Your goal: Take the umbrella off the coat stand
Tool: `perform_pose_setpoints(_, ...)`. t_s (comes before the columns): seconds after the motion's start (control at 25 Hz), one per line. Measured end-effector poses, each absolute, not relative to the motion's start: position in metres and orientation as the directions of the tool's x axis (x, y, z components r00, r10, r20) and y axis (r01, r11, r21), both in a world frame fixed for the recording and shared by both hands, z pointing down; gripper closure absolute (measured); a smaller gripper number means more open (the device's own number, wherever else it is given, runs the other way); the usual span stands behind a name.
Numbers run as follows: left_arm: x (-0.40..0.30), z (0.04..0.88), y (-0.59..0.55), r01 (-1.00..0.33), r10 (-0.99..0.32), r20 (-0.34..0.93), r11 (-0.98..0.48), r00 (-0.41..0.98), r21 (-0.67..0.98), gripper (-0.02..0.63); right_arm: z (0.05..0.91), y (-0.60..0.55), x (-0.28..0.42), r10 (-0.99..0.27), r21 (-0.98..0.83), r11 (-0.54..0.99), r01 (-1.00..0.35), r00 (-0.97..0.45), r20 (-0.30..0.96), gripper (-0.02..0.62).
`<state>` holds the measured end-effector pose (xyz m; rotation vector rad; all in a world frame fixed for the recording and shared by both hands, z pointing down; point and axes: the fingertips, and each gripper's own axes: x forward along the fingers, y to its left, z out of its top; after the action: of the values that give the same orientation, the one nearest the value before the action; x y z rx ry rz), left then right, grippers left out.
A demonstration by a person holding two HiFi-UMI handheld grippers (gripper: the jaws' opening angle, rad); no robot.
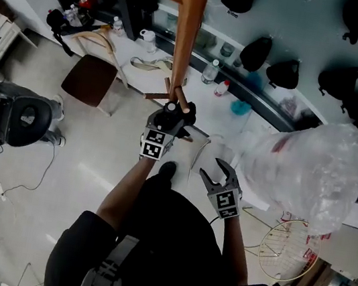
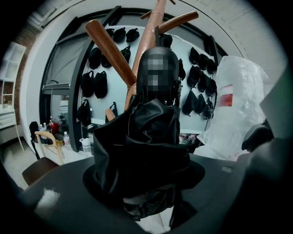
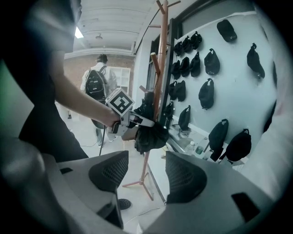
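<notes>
A folded black umbrella (image 1: 187,114) hangs against the wooden coat stand (image 1: 188,25), under its pegs. My left gripper (image 1: 174,116) is at the umbrella with its jaws on either side of the bunched fabric. In the left gripper view the umbrella (image 2: 146,137) fills the gap, pinched between the dark jaws, with a stand peg (image 2: 110,50) behind. The right gripper view shows the left gripper (image 3: 137,119) closed round the umbrella (image 3: 149,135) beside the pole (image 3: 160,68). My right gripper (image 1: 219,176) is lower and to the right, open and empty, its pads (image 3: 110,171) well apart.
A large clear plastic bag (image 1: 303,170) stands close on the right. Black caps (image 3: 210,91) hang on the wall behind the stand, above a ledge with bottles (image 1: 210,71). A brown chair (image 1: 91,80) is at the left. A person with a backpack (image 3: 97,82) is farther off.
</notes>
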<state>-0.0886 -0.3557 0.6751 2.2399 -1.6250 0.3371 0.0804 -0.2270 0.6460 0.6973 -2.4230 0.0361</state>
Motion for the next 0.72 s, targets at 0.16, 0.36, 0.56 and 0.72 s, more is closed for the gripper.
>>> perform_pose_setpoints(0.16, -0.088, 0.672, -0.358, -0.952, -0.871, 0.384, -0.271, 0.306, 0.144, 0.324, 0.641, -0.226, 0.083, -0.474, 0.136, 0.861, -0.49, -0.675, 0.565, 0.341)
perform_pose_setpoints(0.36, -0.088, 0.662, -0.356, -0.953, -0.872, 0.384, -0.267, 0.303, 0.145, 0.325, 0.636, -0.224, 0.085, -0.478, 0.134, 0.858, -0.496, -0.675, 0.562, 0.341)
perform_pose_setpoints(0.56, -0.088, 0.652, -0.353, -0.954, -0.875, 0.381, -0.258, 0.299, 0.155, 0.328, 0.637, -0.225, 0.087, -0.472, 0.135, 0.863, -0.488, -0.678, 0.563, 0.342)
perform_pose_setpoints(0.72, -0.086, 0.646, -0.35, -0.95, -0.871, 0.381, -0.266, 0.31, 0.165, 0.331, 0.633, -0.226, 0.087, -0.466, 0.136, 0.867, -0.479, -0.684, 0.561, 0.342)
